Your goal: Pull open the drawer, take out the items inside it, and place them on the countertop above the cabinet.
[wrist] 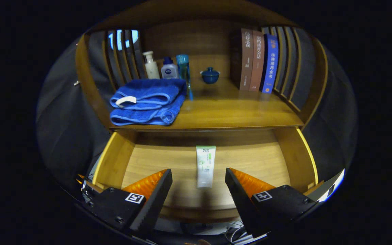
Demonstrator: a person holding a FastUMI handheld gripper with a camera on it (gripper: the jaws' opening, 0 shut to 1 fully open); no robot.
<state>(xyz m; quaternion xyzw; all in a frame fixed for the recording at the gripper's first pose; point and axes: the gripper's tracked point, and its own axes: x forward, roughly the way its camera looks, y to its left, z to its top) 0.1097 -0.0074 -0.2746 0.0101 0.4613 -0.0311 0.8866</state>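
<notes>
One tube [205,166] in drawer [114,160], between spread hand-held gripper [198,177] fingers.

Your claw [198,175] hangs above the pulled-out drawer [114,160] with its fingers spread wide, touching nothing. A white tube [205,166] lies lengthwise on the drawer floor, between the fingertips and reaching just beyond them. On the surface [237,112] above the drawer, you have a folded blue towel [148,101] at the left front, three bottles [168,67] behind it, a small blue lidded cup [210,75] mid-back, and upright books [257,61] on the right.
</notes>
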